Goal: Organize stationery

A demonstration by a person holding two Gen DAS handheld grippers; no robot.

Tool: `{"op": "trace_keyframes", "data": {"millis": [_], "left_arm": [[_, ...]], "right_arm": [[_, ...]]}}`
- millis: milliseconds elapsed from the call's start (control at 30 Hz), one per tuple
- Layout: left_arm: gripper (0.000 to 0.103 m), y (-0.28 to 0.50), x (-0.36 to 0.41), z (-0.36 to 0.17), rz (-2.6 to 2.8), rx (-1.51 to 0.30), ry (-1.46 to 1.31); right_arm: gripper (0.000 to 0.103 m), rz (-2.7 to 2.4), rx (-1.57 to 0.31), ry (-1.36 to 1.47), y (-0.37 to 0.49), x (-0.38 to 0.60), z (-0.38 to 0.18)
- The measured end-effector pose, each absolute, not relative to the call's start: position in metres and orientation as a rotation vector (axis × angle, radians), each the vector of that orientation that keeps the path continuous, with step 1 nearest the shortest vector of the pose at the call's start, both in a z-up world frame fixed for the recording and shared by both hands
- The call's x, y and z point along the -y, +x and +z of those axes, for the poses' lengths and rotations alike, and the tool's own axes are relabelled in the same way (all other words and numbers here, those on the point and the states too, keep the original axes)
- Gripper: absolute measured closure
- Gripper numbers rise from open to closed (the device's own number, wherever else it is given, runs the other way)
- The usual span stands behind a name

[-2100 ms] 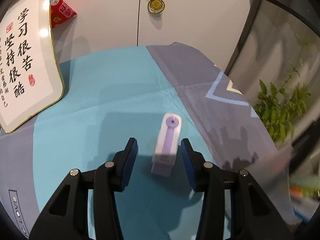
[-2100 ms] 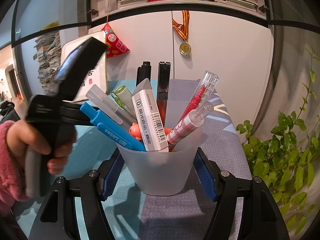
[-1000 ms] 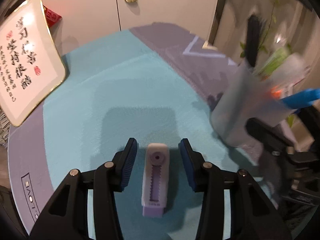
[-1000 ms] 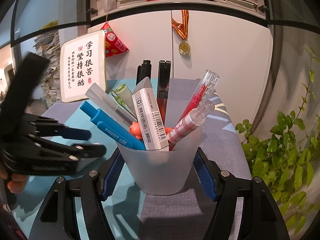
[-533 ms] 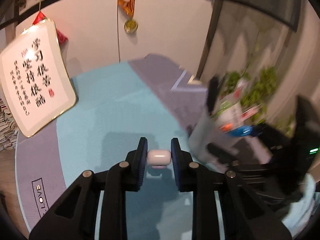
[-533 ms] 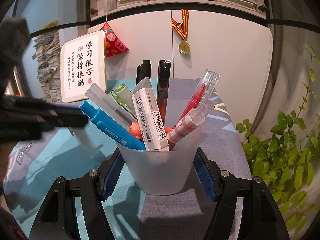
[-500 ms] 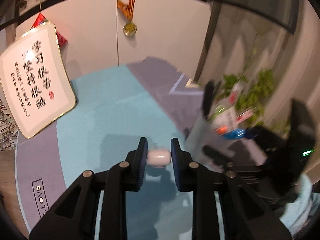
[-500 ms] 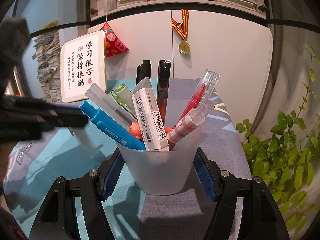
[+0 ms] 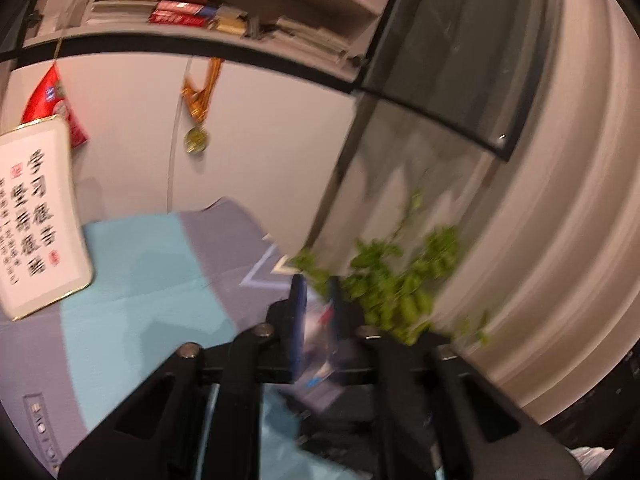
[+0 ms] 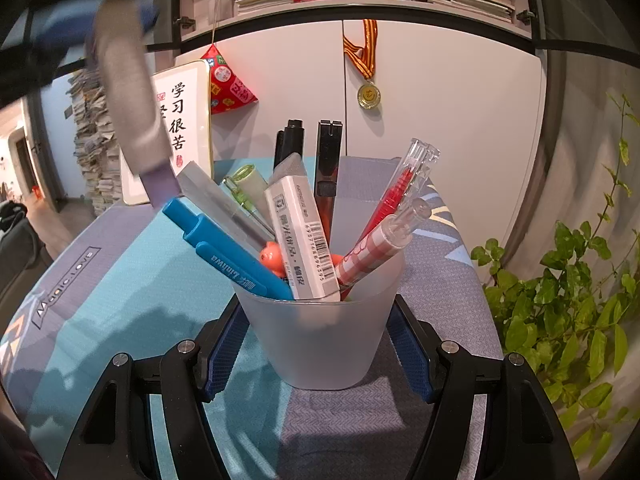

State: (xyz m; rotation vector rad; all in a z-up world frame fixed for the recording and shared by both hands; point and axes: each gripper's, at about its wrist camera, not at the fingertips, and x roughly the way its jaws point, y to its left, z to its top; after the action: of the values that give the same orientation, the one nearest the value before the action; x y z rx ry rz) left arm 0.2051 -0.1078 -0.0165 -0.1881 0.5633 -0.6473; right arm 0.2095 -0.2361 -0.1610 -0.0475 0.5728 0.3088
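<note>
Gripping the frosted pen cup (image 10: 320, 336) at lower centre, the right gripper (image 10: 318, 354) is pressing its sides. At the upper left, the left gripper (image 10: 92, 8), jaws just closed, is pinching a lilac-and-white correction tape (image 10: 136, 120).

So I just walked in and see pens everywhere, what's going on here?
A person is tidying stationery with a hand-held tool in each hand. The right tool is clamped around a frosted cup full of pens, with a white eraser among them, holding it on the table mat. The left tool grips a white-and-purple correction tape and holds it up above and to the left of the cup, not yet dropped in.
</note>
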Motion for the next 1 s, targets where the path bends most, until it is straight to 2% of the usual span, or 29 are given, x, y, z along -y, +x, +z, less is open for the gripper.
{"op": "trace_keyframes", "data": {"millis": [167,300,467,500,700,733,867,1000], "left_arm": [[0.095,0.218,0.122,-0.024,-0.632,-0.566,-0.165],[0.093,0.226,0.094,-0.057,-0.558,-0.639,-0.116],[0.057,0.222,0.071,-0.109,-0.490,-0.784,-0.020],[0.056,0.222,0.073,-0.118,-0.497,-0.813,-0.005],[0.058,0.229,0.102,-0.158,-0.533,-0.920,0.059],[0.056,0.231,0.102,-0.159,-0.533,-0.924,0.046],[0.056,0.245,0.101,-0.165,-0.500,-0.936,0.019],[0.057,0.253,0.104,-0.172,-0.497,-0.967,0.010]], "right_arm": [[0.032,0.309,-0.574,-0.046,0.210,0.236,-0.161],[0.032,0.308,-0.574,-0.047,0.210,0.236,-0.161],[0.032,0.310,-0.575,-0.045,0.210,0.237,-0.160],[0.032,0.310,-0.575,-0.045,0.210,0.237,-0.160],[0.032,0.297,-0.570,-0.047,0.209,0.237,-0.160],[0.033,0.276,-0.570,-0.052,0.210,0.238,-0.160],[0.033,0.272,-0.570,-0.005,0.210,0.251,-0.160],[0.033,0.239,-0.560,-0.073,0.205,0.242,-0.159]]}}
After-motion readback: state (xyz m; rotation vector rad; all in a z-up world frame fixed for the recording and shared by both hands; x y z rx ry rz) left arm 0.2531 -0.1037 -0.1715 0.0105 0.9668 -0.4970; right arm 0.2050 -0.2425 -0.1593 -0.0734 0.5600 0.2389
